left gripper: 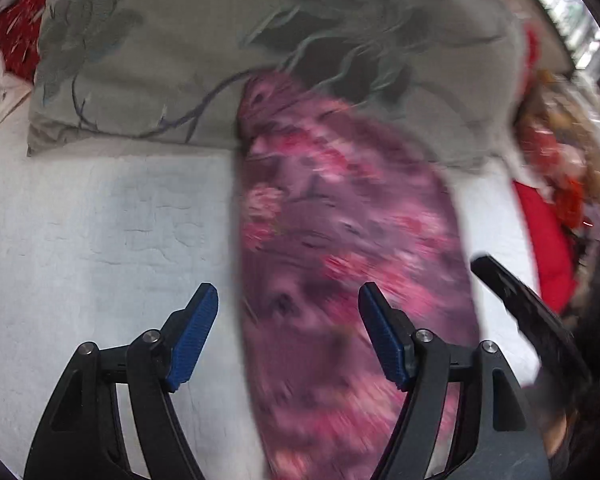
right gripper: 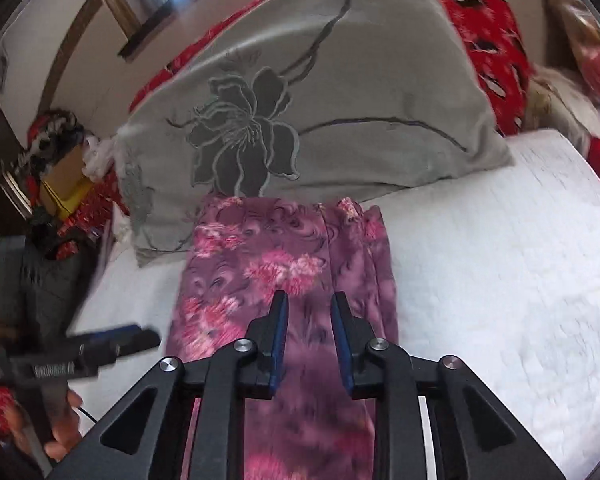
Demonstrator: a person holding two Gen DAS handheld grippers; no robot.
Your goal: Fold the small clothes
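Both tools are held over the bed [right gripper: 500, 260]: the left tool [left gripper: 288, 332] is spread wide and empty, the right tool [right gripper: 310, 336] is narrowly parted, gripping nothing. A purple floral garment [right gripper: 284, 264] is laid lengthwise against a grey pillow [right gripper: 320, 92].

L tongs [left gripper: 288, 312] over floral cloth [left gripper: 340, 248]

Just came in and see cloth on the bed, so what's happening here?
A person is folding a purple floral garment with two handheld grippers. It lies as a long strip on the white bedcover, its far end against a grey pillow. The right gripper hovers over it, fingers a little apart and holding nothing. The left gripper is open at the strip's edge, also empty.
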